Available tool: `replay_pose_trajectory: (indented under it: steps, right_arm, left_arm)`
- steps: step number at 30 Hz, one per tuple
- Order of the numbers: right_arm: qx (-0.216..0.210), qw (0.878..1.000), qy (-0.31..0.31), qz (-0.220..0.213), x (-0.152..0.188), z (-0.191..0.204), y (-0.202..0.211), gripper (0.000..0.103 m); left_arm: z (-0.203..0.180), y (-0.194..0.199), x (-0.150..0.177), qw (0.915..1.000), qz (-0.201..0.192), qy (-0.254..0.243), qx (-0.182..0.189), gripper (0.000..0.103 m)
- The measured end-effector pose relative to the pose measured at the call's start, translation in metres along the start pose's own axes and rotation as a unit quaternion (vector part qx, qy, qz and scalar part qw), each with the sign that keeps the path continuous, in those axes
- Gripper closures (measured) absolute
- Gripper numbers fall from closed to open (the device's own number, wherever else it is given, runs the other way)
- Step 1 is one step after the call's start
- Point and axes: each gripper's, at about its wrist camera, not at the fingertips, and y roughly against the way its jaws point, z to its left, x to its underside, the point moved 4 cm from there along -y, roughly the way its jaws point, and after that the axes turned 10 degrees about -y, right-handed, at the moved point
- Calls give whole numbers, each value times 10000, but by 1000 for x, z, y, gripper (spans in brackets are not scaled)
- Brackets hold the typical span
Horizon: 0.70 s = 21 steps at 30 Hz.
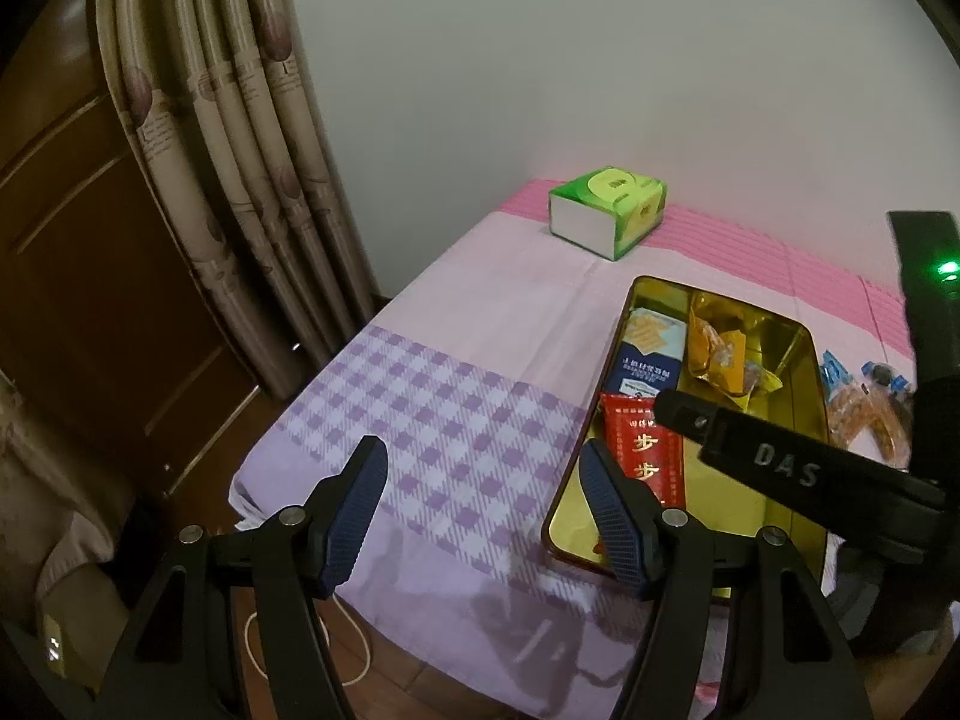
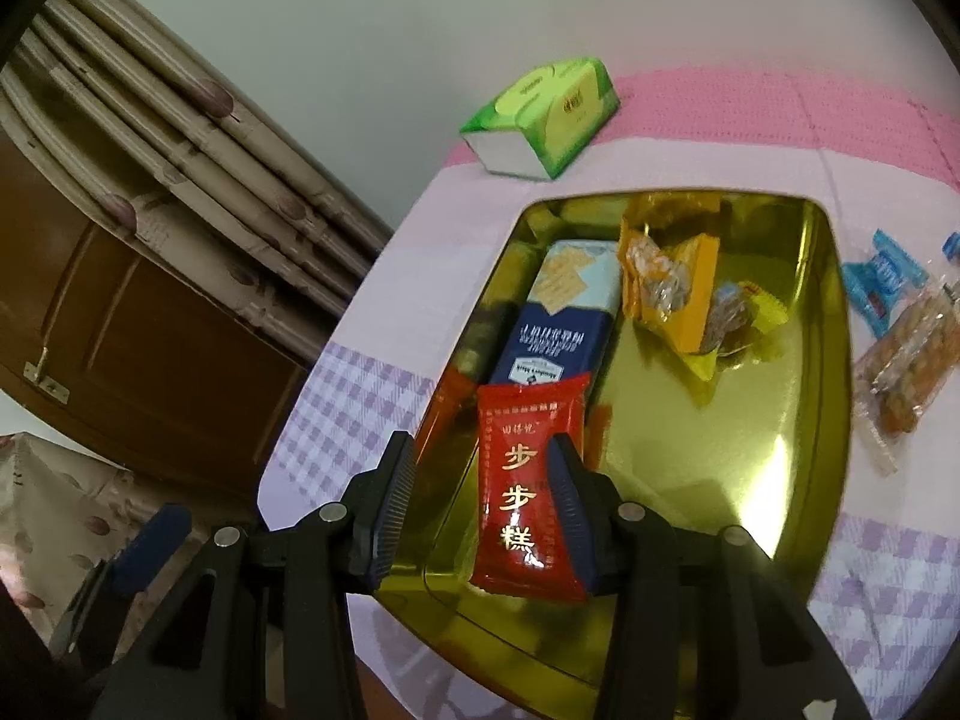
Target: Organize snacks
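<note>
- Tin (image 2: 834, 324), gold inside and lidless, sits on the checked cloth (image 1: 456, 420); I place everything else by it.
- My right gripper (image 2: 480, 468) hangs over the tin's near end, fingers spread wide and holding nothing.
- The red packet (image 2: 528, 480) lies flat in the tin's near left part, between my right fingers in that view; whether a pad touches it I cannot tell.
- The blue biscuit box (image 2: 564, 324) lies along the tin's left wall, just beyond the red packet.
- The orange wrapped snacks (image 2: 672, 288) rest in the tin's far middle.
- My left gripper (image 1: 483, 486) hovers over the cloth just left of the tin, fingers wide apart and empty.
- The blue-wrapped sweets (image 2: 882, 282) and a clear pack of orange snacks (image 2: 906, 372) lie on the cloth right of the tin.
- The green tissue pack (image 2: 540, 114) stands beyond the tin's far end, apart from it.
</note>
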Motion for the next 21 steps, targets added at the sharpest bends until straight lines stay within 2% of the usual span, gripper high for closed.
replay_pose_trajectory:
  steps: [6,11,14,17,21]
  right_arm:
    - [145,9975,447,-533,3,-2,30,53]
    - [514,9889,962,-1006,22,-17,63,52]
    - [805,9826,1173,-1197,35,-38,85,50]
    - [1165,9747,1313,-1382,49,-65,108,45]
    - [1667,9680,1102,-1520,59,-116,139,42]
  left_arm:
    - [-3,3,0,10000,-37,-84,12,36]
    - [-9,6,0,9998,-86,-198,24,36]
    - [-13,9,0,9995,-109,-278,40,36]
    - [-18,12,0,9992,-161,-373,44,36]
    - [-26,16,1,9984,-202,-531,55,36]
